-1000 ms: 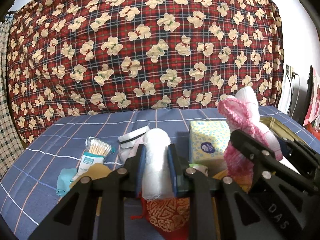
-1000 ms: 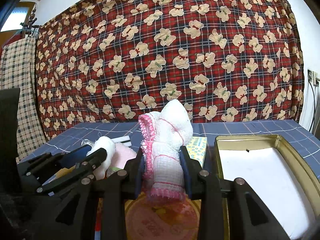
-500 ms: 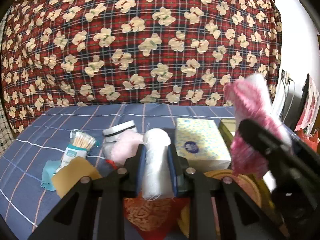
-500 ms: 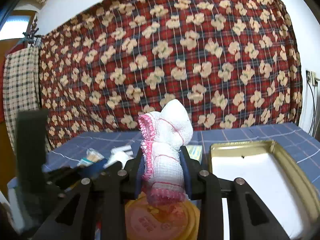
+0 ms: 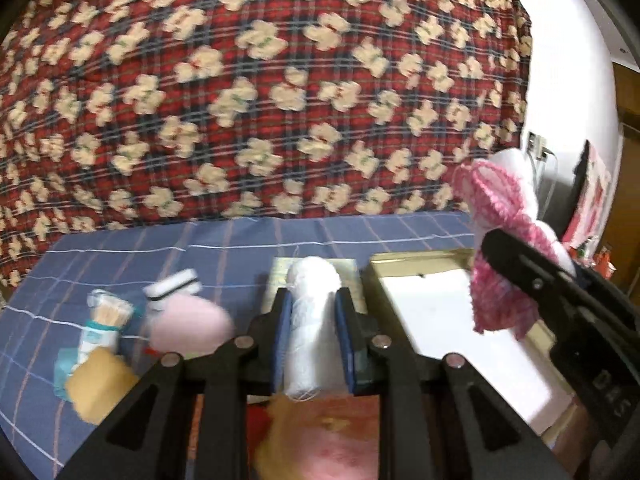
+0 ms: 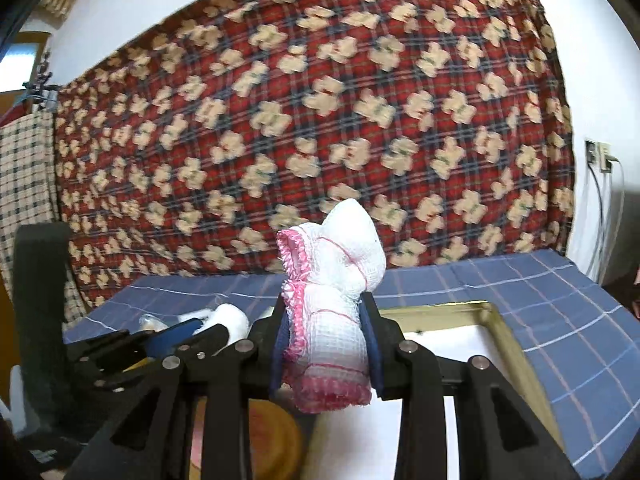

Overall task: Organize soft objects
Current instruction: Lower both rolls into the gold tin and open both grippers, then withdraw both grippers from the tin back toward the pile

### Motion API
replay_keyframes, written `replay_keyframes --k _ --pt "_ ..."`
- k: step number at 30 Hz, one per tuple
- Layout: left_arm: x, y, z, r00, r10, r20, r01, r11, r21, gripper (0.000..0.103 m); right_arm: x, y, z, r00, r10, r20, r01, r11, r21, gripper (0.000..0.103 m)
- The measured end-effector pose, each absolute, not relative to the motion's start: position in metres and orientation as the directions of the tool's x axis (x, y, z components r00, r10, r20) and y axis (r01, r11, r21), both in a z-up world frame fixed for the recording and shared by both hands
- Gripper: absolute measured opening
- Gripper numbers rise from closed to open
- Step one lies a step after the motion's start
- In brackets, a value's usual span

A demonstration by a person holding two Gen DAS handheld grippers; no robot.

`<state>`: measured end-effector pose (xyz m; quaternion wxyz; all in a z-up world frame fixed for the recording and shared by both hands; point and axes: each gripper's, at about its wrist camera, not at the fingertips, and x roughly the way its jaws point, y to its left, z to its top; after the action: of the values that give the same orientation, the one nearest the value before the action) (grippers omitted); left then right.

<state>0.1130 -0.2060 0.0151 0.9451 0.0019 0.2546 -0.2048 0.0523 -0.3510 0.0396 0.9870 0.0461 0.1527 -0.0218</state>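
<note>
Over the blue checked cloth [image 5: 224, 240]: two soft bundles are carried, one in each gripper, in front of the red bear-print blanket [image 5: 256, 80].
Left gripper [image 5: 312, 332]: its pads are pressed against the sides of a white gauze roll [image 5: 310, 320], which stands upright between them.
Right gripper [image 6: 326, 344]: its pads are clamped on a white cloth with pink trim [image 6: 332, 300], folded into a tall bundle that sticks out above the fingers.
What has changed: compared with a second ago, both bundles are seen higher and shifted towards 3 o'clock; the yellow tissue box is now almost hidden behind the gauze roll, and the gold-rimmed tin [image 5: 420, 258] fills far more of the left wrist view. Neither grip is altered.
Tin: its white inside [image 6: 452, 336] is shown bare, lying at 3 o'clock of the gauze roll and directly under the pink-trimmed cloth in the right wrist view.
Left behind: a pink puff [image 5: 190, 326], a cotton swab pack [image 5: 104, 320] and a black-and-white jar [image 5: 174, 286] remain at 9 o'clock on the cloth, blurred by motion.
Meaning for the task: the tin is judged to be the destination, with both items brought to it but not yet released.
Next need: the bundles are to be lowered inside the rim before the fingers are parted.
</note>
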Motion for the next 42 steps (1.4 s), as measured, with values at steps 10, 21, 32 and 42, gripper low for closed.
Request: replay_keyframes --k 10,21,32,42 --pt "0.104 -0.270 0.015 0.707 -0.475 -0.525 0.503 0.858 -0.099 0.021 0.057 -0.420 0.029 0.900 -0.091 -0.425 0.156 0.980 0.120 0.036" --pt "0.101 -0.314 0.001 0.611 -0.525 -0.592 0.585 0.804 -0.109 0.022 0.063 -0.460 0.011 0.842 -0.130 -0.523 0.241 0.959 0.149 0.036" --pt "0.089 -0.319 0.006 0.658 -0.490 -0.572 0.574 0.818 -0.041 0.066 0.057 -0.466 0.015 0.858 -0.144 -0.493 0.262 0.948 0.179 0.070" --pt "0.080 -0.243 0.020 0.769 -0.421 -0.481 0.460 0.887 -0.040 0.070 0.049 -0.435 0.026 0.916 -0.058 -0.398 0.149 0.968 0.203 0.070"
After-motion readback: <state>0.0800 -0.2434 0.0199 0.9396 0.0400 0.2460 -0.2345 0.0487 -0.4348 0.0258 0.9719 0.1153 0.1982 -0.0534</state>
